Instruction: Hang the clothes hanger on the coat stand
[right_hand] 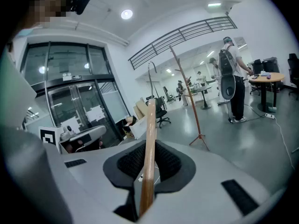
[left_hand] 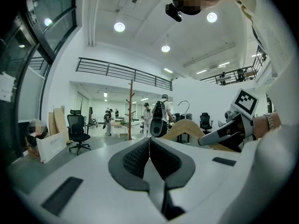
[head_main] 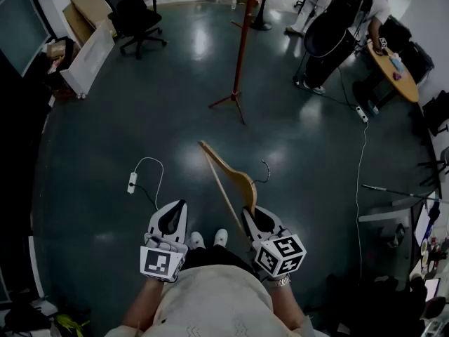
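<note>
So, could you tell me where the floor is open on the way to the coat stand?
The floor between the hanger and the coat stand is bare, as is the stretch left to the office chair. Crowded right of the stand: a person, a table, a cable. A power strip lies left of the hanger.

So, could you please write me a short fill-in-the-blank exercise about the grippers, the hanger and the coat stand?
1. The right gripper holds the hanger, which is made of ___.
2. The left gripper, with its jaws together, holds ___.
3. The hanger does ___ touch the coat stand.

Missing words: wood; nothing; not.
</note>
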The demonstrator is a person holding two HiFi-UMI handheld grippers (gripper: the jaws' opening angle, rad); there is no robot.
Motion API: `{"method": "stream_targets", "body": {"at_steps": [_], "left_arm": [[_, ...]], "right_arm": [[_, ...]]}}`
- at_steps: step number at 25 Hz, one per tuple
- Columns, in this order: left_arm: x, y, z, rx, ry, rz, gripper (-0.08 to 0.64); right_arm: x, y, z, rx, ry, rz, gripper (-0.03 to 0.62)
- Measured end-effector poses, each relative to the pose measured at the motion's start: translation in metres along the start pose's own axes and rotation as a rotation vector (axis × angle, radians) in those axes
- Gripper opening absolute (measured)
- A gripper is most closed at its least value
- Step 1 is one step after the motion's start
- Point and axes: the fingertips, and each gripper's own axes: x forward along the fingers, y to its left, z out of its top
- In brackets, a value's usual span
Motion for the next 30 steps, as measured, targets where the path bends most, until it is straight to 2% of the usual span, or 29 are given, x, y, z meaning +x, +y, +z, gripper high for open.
{"method": "stream_targets", "body": {"at_steps": [5,11,18,27,30], "left_arm": [[0.012,-0.017,0.011,-0.004,-0.041,-0.003,0.014],[0.020,-0.038,0.000,-0.041,-0.025,0.003,0.014],[0.038,-0.010,-0.015,-0.050,-0.009,0.010,0.014],[0.094,0.039,-0.009,-0.067,-0.012,0.016,0.014],[0.115,0.052,-0.003,-0.098,-0.058,0.010,0.014]], "right_arm": [[-0.016,-0.020,0.004,-0.012,-0.005,-0.024,0.069],[-0.023,-0.037,0.005,-0.009,0.009,-0.028,0.069],[0.006,-0.050,0.009,-0.019,0.041,-0.050,0.069],[0.068,-0.061,0.031,-0.025,0.058,-0.058,0.069],[0.089,-0.065,0.037,-0.008,0.064,-0.055,0.069]]}}
